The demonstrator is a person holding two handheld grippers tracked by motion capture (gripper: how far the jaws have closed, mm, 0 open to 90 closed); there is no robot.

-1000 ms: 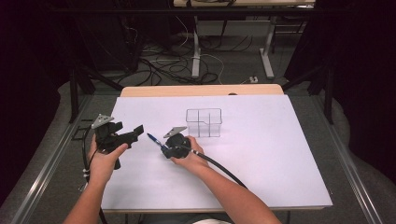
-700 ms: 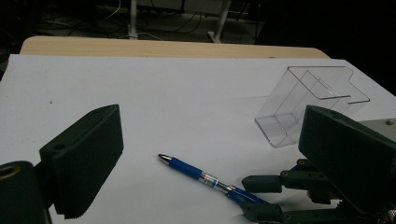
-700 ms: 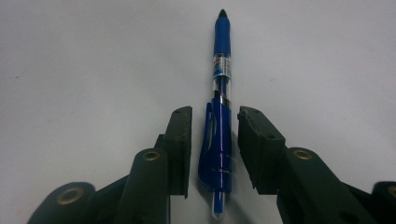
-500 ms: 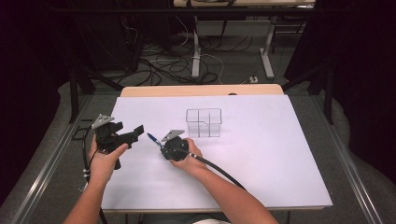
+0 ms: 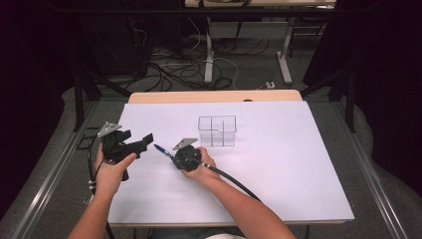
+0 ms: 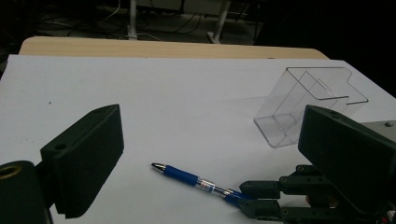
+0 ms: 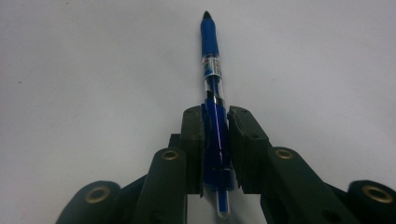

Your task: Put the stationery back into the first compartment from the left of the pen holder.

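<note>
A blue pen lies on the white table sheet, tip pointing left and away. My right gripper is shut on its rear half. Its jaws have just been closing with the pen between them, and the pads of the right gripper now press the barrel from both sides. My left gripper is held just left of the pen tip, open, with nothing between its jaws. Through the left gripper I see the pen and the right gripper clamped on it.
A clear plastic divided box stands on the sheet just beyond and to the right of my right hand; it also appears as the clear box. A wooden table edge runs along the back. Cables and desk legs lie on the floor beyond.
</note>
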